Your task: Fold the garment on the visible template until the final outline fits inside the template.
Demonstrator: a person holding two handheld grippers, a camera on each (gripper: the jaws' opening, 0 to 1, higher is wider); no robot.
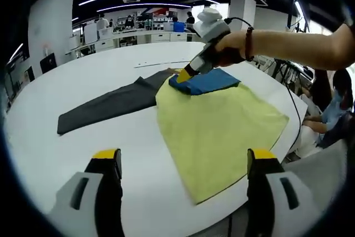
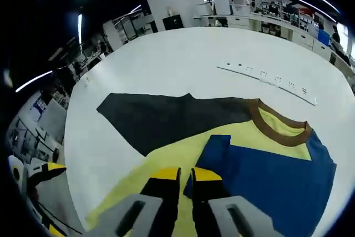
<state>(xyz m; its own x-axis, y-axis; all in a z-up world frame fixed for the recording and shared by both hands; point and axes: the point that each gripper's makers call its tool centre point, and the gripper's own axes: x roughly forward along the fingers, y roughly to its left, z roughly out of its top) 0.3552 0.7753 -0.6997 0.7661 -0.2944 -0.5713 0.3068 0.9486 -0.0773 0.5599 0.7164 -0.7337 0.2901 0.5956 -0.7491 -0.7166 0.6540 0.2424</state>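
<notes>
A soft knit T-shirt with yellow body, blue sleeve, dark grey sleeve and brown collar [image 2: 183, 137] lies spread flat on the round white surface [image 2: 183, 59]. The right claw [image 2: 186, 177] is nearly closed, pinching the folded-over blue sleeve edge [image 2: 213, 151]. The left claw [image 1: 184, 159] hovers wide open, empty. The fabric is judged light, limp, prone to sagging; hems and corners are best pinched.

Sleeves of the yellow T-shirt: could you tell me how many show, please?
2. The dark grey sleeve lies flat on the white table; the blue sleeve is folded over the yellow body, in the right gripper.
</notes>
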